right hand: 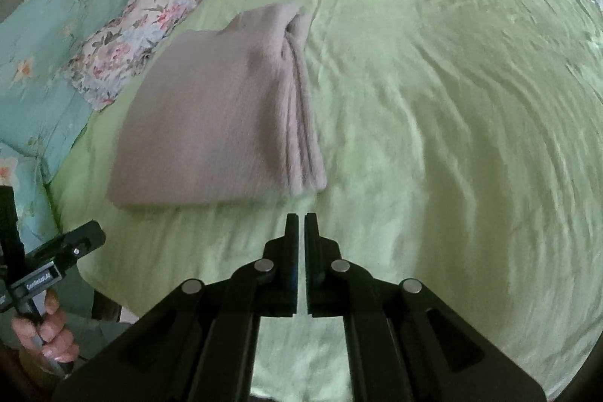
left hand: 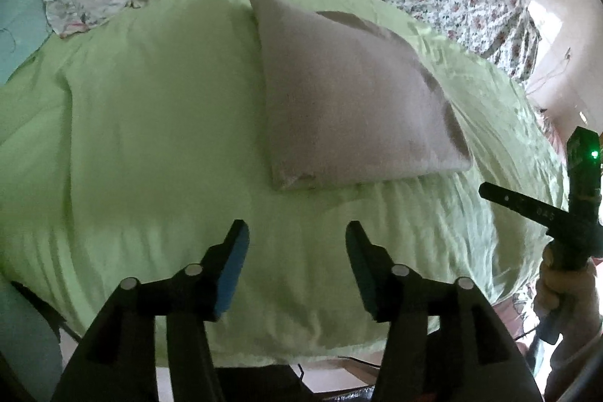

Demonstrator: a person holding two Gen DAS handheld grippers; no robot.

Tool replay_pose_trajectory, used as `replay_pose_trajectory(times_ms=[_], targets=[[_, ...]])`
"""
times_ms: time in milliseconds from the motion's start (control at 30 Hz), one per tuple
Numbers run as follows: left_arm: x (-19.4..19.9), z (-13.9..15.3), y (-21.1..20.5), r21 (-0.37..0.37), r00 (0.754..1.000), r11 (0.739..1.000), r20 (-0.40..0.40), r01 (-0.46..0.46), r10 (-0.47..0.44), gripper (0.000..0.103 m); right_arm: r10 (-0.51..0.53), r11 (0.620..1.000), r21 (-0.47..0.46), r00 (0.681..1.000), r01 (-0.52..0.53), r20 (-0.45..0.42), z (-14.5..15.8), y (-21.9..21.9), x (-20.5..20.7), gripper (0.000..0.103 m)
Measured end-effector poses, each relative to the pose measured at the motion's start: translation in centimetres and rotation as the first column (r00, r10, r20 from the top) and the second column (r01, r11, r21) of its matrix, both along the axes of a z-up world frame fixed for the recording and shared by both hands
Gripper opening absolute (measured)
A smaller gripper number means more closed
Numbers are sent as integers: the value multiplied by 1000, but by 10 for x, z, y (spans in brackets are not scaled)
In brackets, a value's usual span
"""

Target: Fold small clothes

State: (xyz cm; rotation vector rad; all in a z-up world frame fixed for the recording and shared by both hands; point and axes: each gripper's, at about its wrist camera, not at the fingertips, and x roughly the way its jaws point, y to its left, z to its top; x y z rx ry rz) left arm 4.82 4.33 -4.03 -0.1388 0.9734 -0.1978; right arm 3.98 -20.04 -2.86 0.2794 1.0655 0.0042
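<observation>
Folded grey garment [right hand: 215, 112] flat on the green sheet [right hand: 433, 100] — layered edges apparently stacked on one side. Left gripper [left hand: 297, 232] spread wide, empty, short of it. Right gripper [right hand: 300, 219] pinched nearly together — holding nothing.

Lower left of the right wrist view: a white label [right hand: 39, 282] on the other handheld device's black bar, lettering too small to read with certainty. Right edge of the left wrist view: faint embossed characters [left hand: 542, 212] on a black bar, illegible.
</observation>
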Motion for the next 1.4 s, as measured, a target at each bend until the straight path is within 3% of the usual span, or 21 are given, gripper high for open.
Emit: replay_pose_trajectory(times_ms=[133,200,267,333,367,400,500,633,933,1133,1400], targets=[[-10,0,-5,49,1000,999,3,14,-14,68,8,1000,-3,999,-8,-34,-3,10,-16,3],[-18,1,-7,85,1000,996,6,11,-11,83,15,1000,-11,999,-16,-44,-3,13,-22,4],[-22,2,-6,113,1000,993,14,12,-14,85,19,1000,-19,998,-21,-60,-4,16,-29,9],[-25,4,-4,131,1000,991,21,20,-23,86,16,1000,-20,997,-17,-73,-4,17,-36,38],[-29,6,-5,144,999,989,27,21,-25,89,11,1000,-22,997,-13,-74,-4,17,-40,62],[-30,6,-4,152,999,988,31,21,-26,92,8,1000,-27,998,-10,-66,-3,18,-43,70],[-36,10,-2,170,999,985,38,17,-24,97,20,998,-53,998,-23,-63,-1,22,-48,70],[-41,21,3,176,999,984,49,10,-19,98,32,998,-58,998,-35,-51,7,25,-50,71],[-29,52,7,168,995,985,97,-30,13,102,78,995,-67,997,-76,20,32,33,-35,87],[-13,42,7,186,996,981,76,-53,39,102,119,992,-58,992,-116,48,36,40,-28,95],[-1,11,2,228,1000,973,6,-30,30,102,125,991,-39,992,-125,-5,14,41,-27,96]])
